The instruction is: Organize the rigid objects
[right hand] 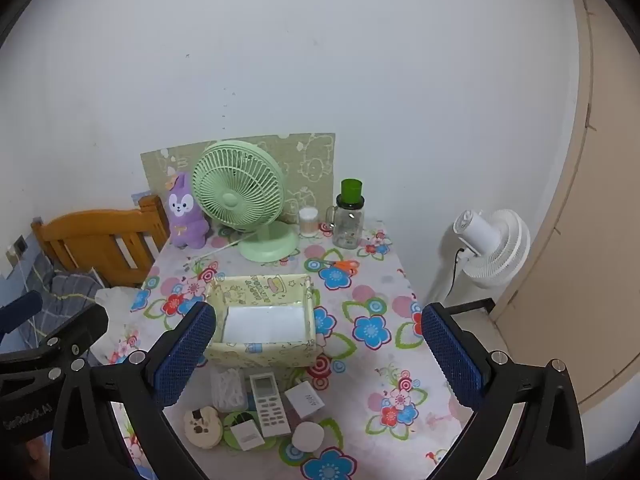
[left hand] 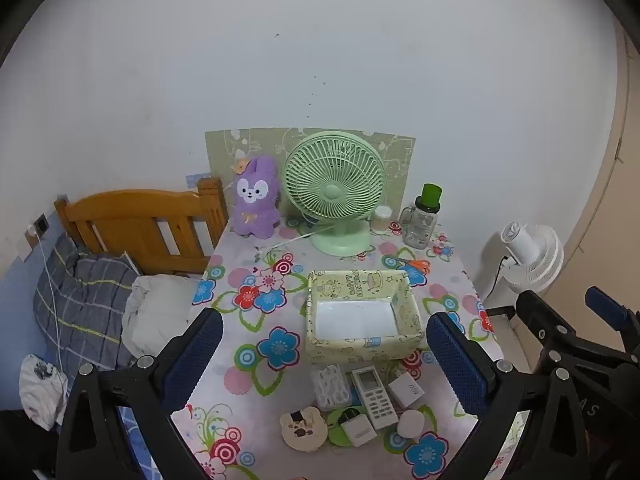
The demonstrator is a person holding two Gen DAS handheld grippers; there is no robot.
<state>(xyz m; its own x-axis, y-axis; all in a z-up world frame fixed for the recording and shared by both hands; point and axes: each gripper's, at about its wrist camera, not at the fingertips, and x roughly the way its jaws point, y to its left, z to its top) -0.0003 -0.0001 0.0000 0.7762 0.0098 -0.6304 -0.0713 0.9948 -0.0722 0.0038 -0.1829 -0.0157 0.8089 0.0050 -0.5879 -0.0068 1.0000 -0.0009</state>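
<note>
We read the cluster of small hard things at the near edge of the table as our work: a white remote control, a clear box of cotton swabs, a white charger plug lying on a green disc, a small white box, a round white puck and a bear-faced compact, all lying close together, some touching. Just behind them stands the empty yellow paper-covered box, which we judge to be where they belong. All of these look light and stiff; the remote should take a grip across its narrow sides, the plug and white box across flat faces, while the smooth puck and the compact may slip and want a squeeze across the full width. The swab box is thin plastic, so we would press gently. Both the left claw and the right claw hover above the near edge with jaws spread as wide as they go, holding nothing. Further back stand a green desk fan, a purple plush rabbit and a green-capped bottle.
</note>
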